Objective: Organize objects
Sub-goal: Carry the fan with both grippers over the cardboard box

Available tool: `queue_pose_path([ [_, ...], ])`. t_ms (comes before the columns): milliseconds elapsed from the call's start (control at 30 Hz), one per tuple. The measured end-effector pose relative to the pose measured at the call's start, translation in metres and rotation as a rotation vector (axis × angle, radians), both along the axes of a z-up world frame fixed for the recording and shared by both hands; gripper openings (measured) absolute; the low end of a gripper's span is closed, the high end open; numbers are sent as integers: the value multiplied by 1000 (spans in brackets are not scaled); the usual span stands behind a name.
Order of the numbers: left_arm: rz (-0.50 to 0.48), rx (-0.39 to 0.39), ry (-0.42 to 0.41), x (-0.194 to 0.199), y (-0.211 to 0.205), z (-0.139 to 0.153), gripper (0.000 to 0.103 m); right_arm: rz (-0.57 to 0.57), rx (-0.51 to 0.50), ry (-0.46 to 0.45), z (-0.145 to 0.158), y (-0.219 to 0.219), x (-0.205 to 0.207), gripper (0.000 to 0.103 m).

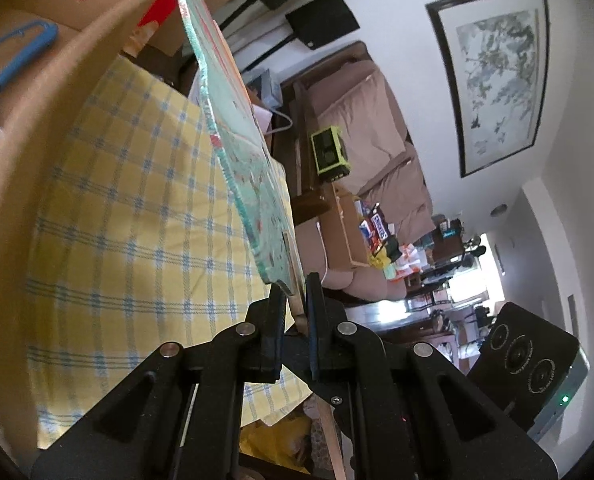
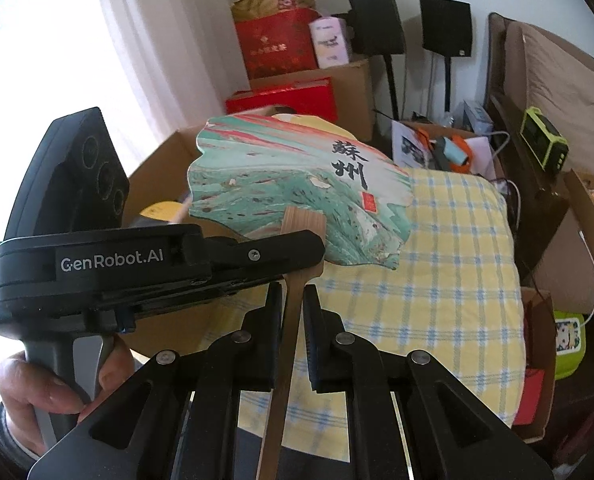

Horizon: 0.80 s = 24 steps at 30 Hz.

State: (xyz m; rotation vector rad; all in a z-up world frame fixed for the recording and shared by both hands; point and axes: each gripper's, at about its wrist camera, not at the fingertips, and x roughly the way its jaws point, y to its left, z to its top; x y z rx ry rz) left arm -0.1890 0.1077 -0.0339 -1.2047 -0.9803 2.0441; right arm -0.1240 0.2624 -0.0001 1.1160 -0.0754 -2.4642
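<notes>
A hand fan (image 2: pixel 297 188) with a green and red painted face, black characters and a wooden handle (image 2: pixel 291 320) is held above a yellow checked cloth (image 2: pixel 437 272). My left gripper (image 1: pixel 296 300) is shut on the handle near the fan's base; the fan (image 1: pixel 233 128) shows edge-on there. In the right wrist view the left gripper (image 2: pixel 297 246) crosses from the left over the handle. My right gripper (image 2: pixel 291 300) has its jaws close on either side of the handle, lower down; a narrow gap shows on each side.
The cloth (image 1: pixel 137 240) lies in an open cardboard box (image 2: pixel 157 168). Red boxes (image 2: pixel 281 96) and cartons are stacked behind. Two black speakers (image 2: pixel 445 26) stand on poles. A brown sofa (image 1: pixel 377 120) and a green device (image 2: pixel 545 142) are at the right.
</notes>
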Motion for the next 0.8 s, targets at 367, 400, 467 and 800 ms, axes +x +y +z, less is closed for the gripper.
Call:
queue_pose_path([
  [367,82,-20,45,1,-68,32,9,80,-15,45,27,-65,-4,9],
  [400,86,-25,46,0,-73,33,9,88,-17,46,27,-74,-6,9],
  [467,98,-39,47,-3,-87,36,9,99,-24,44,28,-85,-9,9],
  [800,154,-62,40,-12,-144,40,9,149,-25,36,32,-145,-24,9],
])
